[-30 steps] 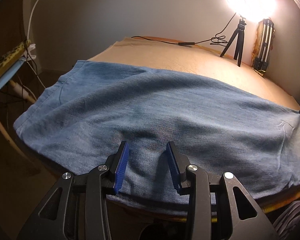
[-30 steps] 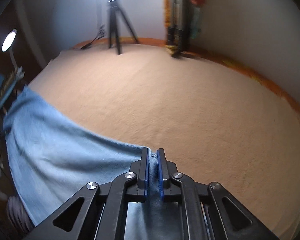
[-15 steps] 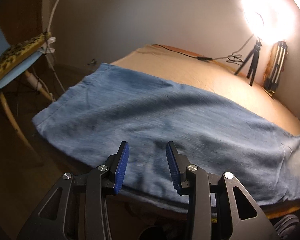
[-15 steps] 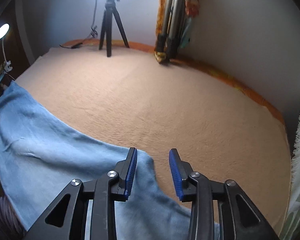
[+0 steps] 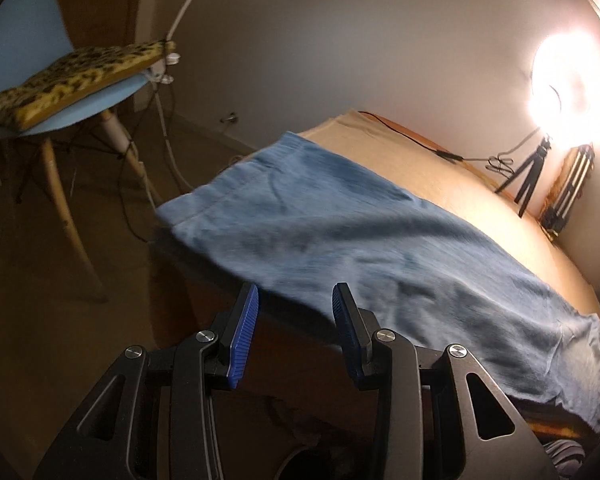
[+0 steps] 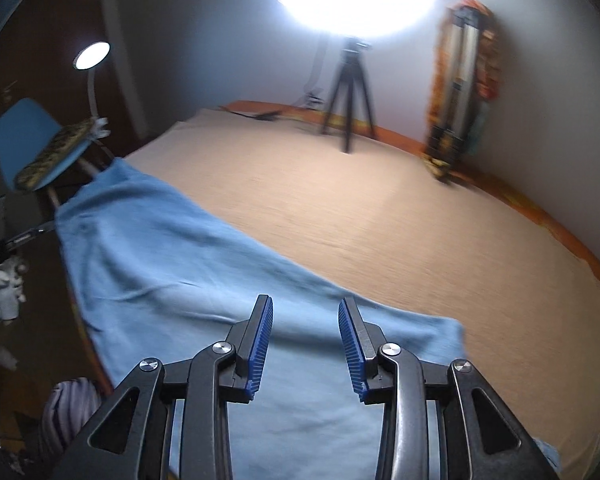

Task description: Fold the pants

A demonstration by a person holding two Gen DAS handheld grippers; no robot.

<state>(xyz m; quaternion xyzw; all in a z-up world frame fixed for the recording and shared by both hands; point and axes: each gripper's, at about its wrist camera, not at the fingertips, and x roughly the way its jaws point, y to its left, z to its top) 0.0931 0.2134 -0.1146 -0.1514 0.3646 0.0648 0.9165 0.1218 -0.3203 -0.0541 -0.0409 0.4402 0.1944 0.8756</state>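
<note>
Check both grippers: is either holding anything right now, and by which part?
Nothing is held. The left gripper is open, above the pants. The right gripper has just been opening; its jaws stand apart with no cloth pinched between them.

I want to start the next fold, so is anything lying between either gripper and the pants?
Nothing visible does. The left gripper and the right gripper both stand open and empty just above the blue pants, which lie flat on the tan surface. The right one's jaws have just been opening. The tripod stands far back.
</note>
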